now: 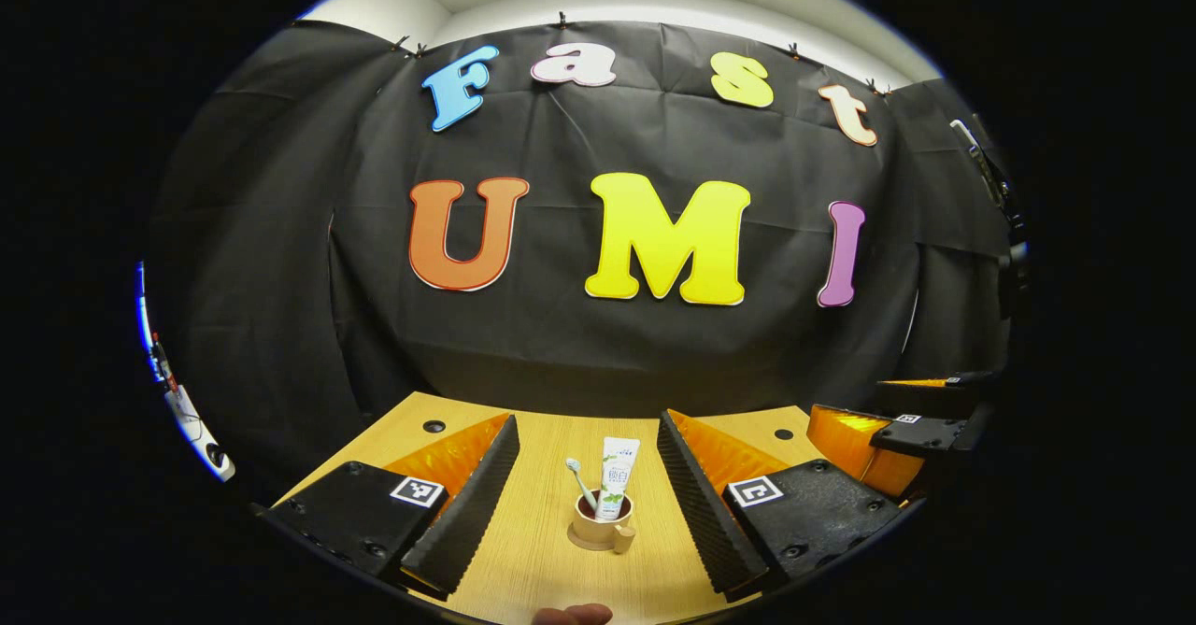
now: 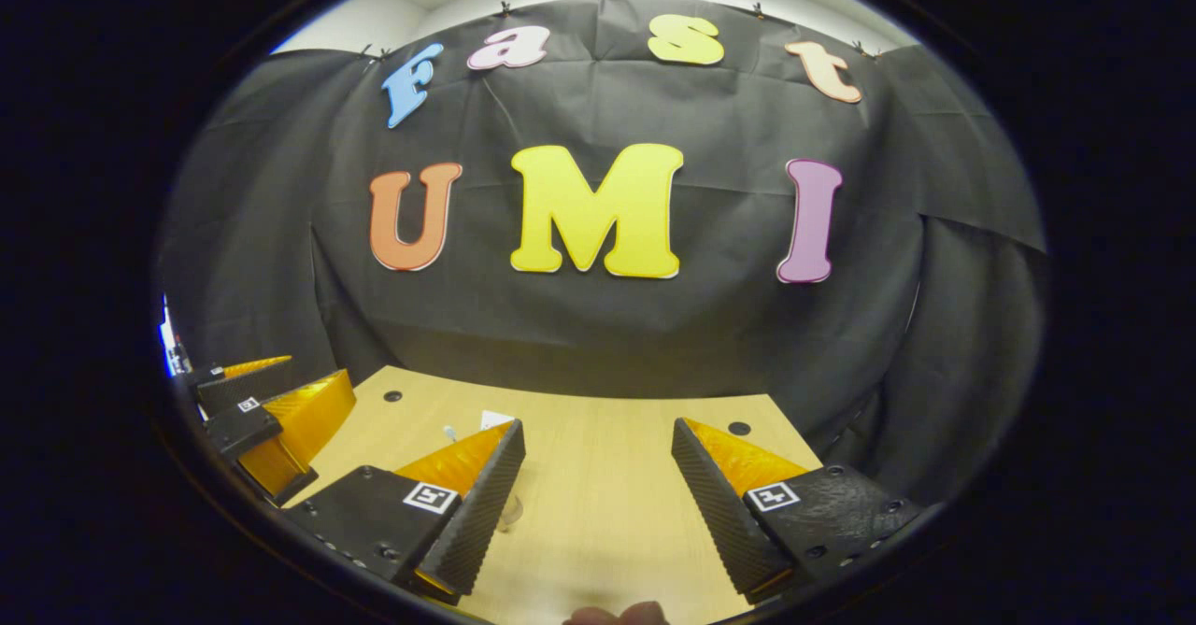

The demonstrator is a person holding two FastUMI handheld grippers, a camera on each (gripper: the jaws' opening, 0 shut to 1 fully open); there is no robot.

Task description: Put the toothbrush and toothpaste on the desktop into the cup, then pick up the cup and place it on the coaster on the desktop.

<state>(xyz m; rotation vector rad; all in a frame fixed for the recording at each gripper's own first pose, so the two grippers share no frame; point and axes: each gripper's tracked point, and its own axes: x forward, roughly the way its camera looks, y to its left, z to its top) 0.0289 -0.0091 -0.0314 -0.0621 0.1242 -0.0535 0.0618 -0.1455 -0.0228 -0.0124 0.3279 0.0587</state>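
Observation:
A tan cup with a small handle stands on the wooden desktop, on a pale round disc that looks like the coaster. A toothbrush and a white toothpaste tube stand upright in it. My left gripper is open, and the cup sits between its fingers without touching either. In the right gripper view, my right gripper is open over bare wood. The tube's top and the brush head peek over its left finger.
The right gripper shows at the right edge of the left gripper view, and the left gripper at the left edge of the right gripper view. The desktop ends at the black cloth wall. A person's fingertip shows at the bottom edge.

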